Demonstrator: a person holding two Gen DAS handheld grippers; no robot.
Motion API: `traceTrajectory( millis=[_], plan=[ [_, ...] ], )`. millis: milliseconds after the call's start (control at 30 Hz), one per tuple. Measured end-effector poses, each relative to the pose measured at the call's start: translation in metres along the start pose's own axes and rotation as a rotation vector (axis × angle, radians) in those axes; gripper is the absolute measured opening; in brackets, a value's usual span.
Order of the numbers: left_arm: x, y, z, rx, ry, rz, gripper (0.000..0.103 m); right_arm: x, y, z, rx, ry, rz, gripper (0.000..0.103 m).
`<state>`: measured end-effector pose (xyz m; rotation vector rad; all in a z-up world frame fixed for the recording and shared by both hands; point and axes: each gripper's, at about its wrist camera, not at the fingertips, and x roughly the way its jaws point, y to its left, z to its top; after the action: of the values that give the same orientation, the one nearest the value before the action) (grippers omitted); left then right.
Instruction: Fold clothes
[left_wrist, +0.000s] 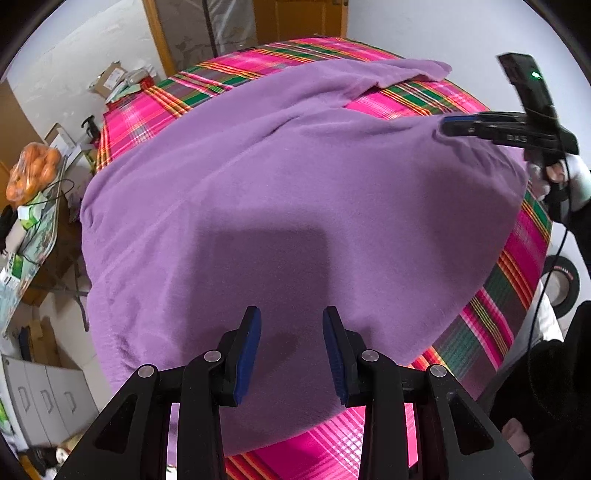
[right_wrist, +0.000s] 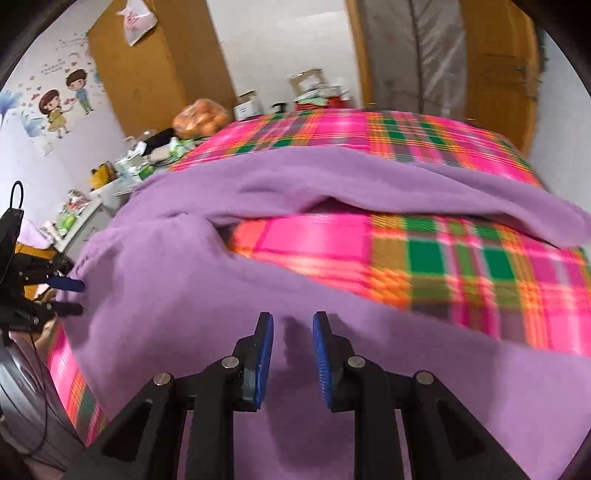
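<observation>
Both sets of tongs, left (left_wrist: 291, 350) and right (right_wrist: 293, 360), are hovering part-open and holding nothing over the purple garment (left_wrist: 295, 206) lying spread on the plaid bed (left_wrist: 517, 258). Looks like between folds; next I'd grab the sleeve (right_wrist: 443, 195) at 1 o'clock.

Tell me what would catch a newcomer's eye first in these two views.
A big purple fleece garment lies spread over most of a bright pink plaid cloth covering the table. One sleeve stretches along the far side with plaid showing beneath it. At the left edge sits a bag of oranges.
</observation>
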<state>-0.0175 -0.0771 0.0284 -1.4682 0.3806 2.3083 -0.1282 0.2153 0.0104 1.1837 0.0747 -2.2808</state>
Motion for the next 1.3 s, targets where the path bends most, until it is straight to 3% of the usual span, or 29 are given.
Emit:
traceTrajectory(
  millis=[67, 167, 233, 333, 433, 567, 633, 767, 933, 1067, 1167, 1200, 1233, 1267, 1300],
  plan=[
    [0.000, 0.003, 0.001, -0.007, -0.005, 0.001, 0.036, 0.016, 0.002, 0.009, -0.002, 0.019, 0.003, 0.023],
    [-0.002, 0.006, 0.000, -0.016, -0.011, 0.001, 0.036, 0.029, -0.003, 0.022, 0.015, 0.023, -0.052, 0.014],
    [-0.001, 0.008, 0.000, -0.020, -0.011, 0.004, 0.036, 0.027, -0.004, 0.030, 0.028, 0.004, -0.088, 0.015],
    [-0.002, 0.010, 0.001, -0.024, -0.017, 0.002, 0.036, 0.019, 0.008, 0.033, -0.001, -0.025, -0.030, 0.017],
    [-0.002, 0.011, 0.004, -0.025, -0.025, -0.003, 0.036, 0.027, 0.024, 0.031, -0.051, 0.010, 0.031, 0.017],
    [-0.005, 0.014, 0.008, -0.048, -0.045, -0.001, 0.036, 0.044, 0.018, 0.039, -0.046, 0.050, -0.021, 0.013],
    [-0.010, 0.019, 0.008, -0.074, -0.070, -0.002, 0.036, 0.038, 0.007, 0.054, -0.020, 0.006, -0.038, 0.016],
    [-0.017, 0.037, 0.016, -0.150, -0.126, -0.010, 0.036, 0.024, -0.007, 0.089, -0.041, -0.078, -0.077, 0.043],
    [-0.016, 0.048, 0.024, -0.193, -0.145, -0.021, 0.037, 0.043, 0.002, 0.110, -0.197, -0.003, -0.090, 0.044],
    [-0.012, 0.047, 0.030, -0.178, -0.139, -0.032, 0.037, 0.058, 0.016, 0.101, -0.375, 0.029, -0.172, 0.044],
    [-0.010, 0.045, 0.032, -0.160, -0.135, -0.036, 0.037, 0.066, 0.011, 0.099, -0.419, 0.039, -0.223, 0.044],
    [-0.009, 0.044, 0.033, -0.155, -0.133, -0.036, 0.037, 0.070, 0.009, 0.099, -0.426, 0.048, -0.233, 0.041],
    [-0.009, 0.043, 0.033, -0.153, -0.132, -0.035, 0.037, 0.075, 0.007, 0.100, -0.431, 0.062, -0.239, 0.031],
    [-0.009, 0.042, 0.032, -0.151, -0.130, -0.035, 0.037, 0.077, 0.007, 0.099, -0.433, 0.071, -0.238, 0.004],
    [-0.009, 0.042, 0.032, -0.151, -0.129, -0.033, 0.037, 0.078, 0.007, 0.097, -0.432, 0.077, -0.234, 0.005]
  ],
)
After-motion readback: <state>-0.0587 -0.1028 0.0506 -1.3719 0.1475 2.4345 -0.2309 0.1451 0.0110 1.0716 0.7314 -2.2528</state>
